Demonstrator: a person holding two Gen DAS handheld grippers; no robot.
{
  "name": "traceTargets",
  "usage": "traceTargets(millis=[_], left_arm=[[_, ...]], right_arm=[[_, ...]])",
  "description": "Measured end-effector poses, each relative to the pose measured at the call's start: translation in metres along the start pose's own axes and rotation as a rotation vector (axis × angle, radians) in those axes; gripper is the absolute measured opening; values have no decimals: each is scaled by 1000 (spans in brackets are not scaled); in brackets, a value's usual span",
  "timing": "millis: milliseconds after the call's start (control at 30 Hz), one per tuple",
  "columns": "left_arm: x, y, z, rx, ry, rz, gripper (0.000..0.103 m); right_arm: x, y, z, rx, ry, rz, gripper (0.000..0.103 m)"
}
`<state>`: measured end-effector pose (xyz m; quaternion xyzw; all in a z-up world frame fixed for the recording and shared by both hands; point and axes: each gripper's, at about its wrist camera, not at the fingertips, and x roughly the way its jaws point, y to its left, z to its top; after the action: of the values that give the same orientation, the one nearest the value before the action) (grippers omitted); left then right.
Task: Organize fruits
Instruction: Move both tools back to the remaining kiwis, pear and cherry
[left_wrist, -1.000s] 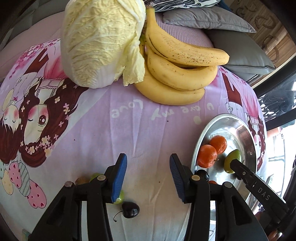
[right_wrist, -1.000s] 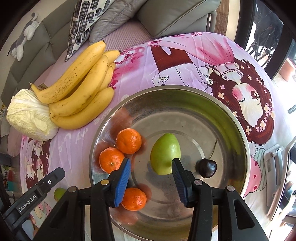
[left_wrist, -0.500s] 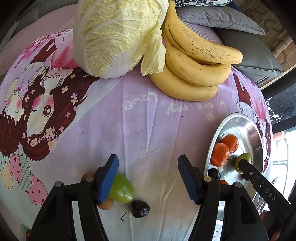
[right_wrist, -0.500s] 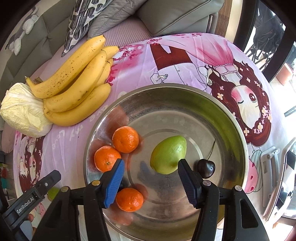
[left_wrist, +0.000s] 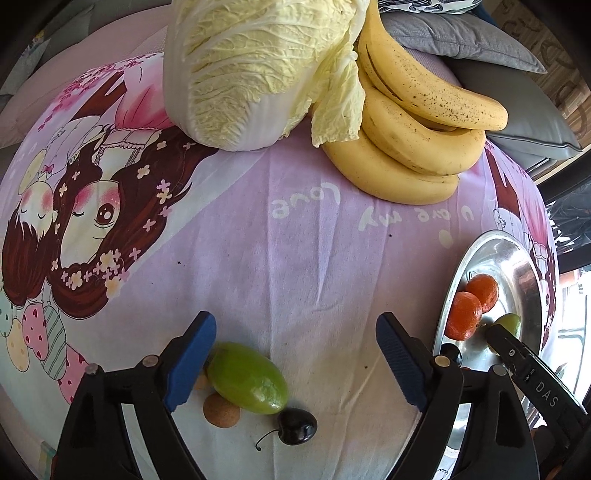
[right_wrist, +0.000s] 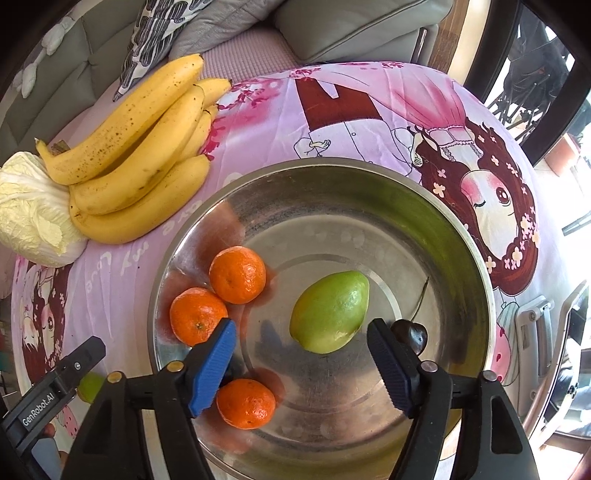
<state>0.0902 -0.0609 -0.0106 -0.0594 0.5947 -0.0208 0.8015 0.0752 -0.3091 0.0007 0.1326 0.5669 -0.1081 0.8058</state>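
- Left wrist view: the left gripper (left_wrist: 295, 354) has just been spreading its jaws and now stands released over the pink cloth (left_wrist: 295, 258). More of the green fruit (left_wrist: 246, 377) shows than a second ago; it lies by the left pad beside a dark cherry (left_wrist: 297, 426), with bare cloth ahead up to the bananas (left_wrist: 406, 140) and cabbage (left_wrist: 258, 66).
- Right wrist view: the right gripper (right_wrist: 301, 363) has likewise been widening, gripping nothing. A green mango (right_wrist: 330, 311), now tipped over, lies free in the steel bowl (right_wrist: 332, 177) between three oranges (right_wrist: 238, 274) and a cherry (right_wrist: 413, 334).

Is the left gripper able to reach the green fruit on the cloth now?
Probably yes: the left gripper has open jaws, the green fruit lies uncovered beside its left finger; only a cherry touches it.
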Motion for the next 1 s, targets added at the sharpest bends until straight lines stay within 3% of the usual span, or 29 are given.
traceTargets(millis=[300,367,433,467,1000], left_arm=[[7,3,3,9,-13,25,90],[8,4,5,4,-12,24,97],[9,5,6,2,-7,27,101],[10,6,6,-2,-6,29,101],[16,16,6,-24,-5,47,101]], right_arm=[[5,5,0,-24,-12,-26,82],[5,7,0,-34,-19,-28,84],[4,10,0,-46,-35,-45,102],[2,10,-1,-49,-45,-48,103],[3,10,0,-56,-44,-42,103]])
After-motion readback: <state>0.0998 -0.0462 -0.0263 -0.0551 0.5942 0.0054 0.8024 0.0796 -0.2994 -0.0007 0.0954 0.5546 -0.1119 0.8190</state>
